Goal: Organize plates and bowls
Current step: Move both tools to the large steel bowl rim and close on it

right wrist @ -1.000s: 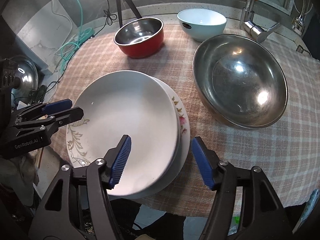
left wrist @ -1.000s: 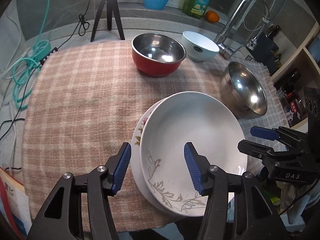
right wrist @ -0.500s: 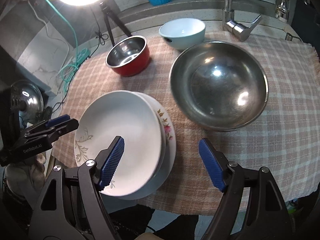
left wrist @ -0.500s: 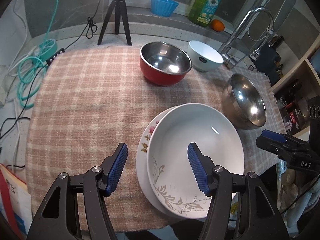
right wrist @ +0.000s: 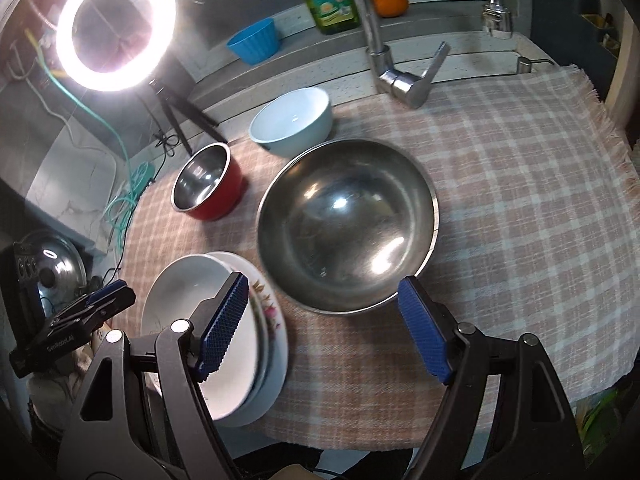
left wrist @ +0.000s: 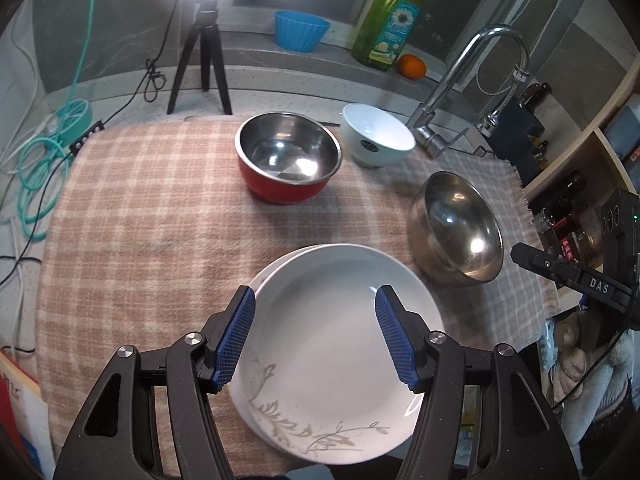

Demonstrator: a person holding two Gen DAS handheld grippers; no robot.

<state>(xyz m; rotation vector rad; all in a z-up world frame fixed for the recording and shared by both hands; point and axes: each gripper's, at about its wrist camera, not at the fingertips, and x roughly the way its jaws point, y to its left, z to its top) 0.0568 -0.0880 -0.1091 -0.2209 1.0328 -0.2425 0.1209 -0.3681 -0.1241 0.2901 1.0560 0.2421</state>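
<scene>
Two white plates (left wrist: 336, 344) lie stacked at the near edge of the checked cloth (left wrist: 160, 216); they also show in the right wrist view (right wrist: 188, 312). My left gripper (left wrist: 316, 340) is open and empty above them. My right gripper (right wrist: 324, 332) is open and empty, just in front of the large steel bowl (right wrist: 344, 224), which also shows in the left wrist view (left wrist: 460, 228). A red bowl with a steel inside (left wrist: 288, 156) and a pale blue bowl (left wrist: 376, 136) stand further back.
A faucet (left wrist: 460, 96) rises behind the bowls. A tripod (left wrist: 204, 52) with a ring light (right wrist: 116, 24), a blue cup (left wrist: 300, 32), a green soap bottle (left wrist: 388, 28) and an orange (left wrist: 412, 66) line the back ledge. Cables (left wrist: 44, 168) lie at the left.
Both grippers have pulled back and risen from the plates. The right one has swung right toward the large steel bowl. The plates lie still.
</scene>
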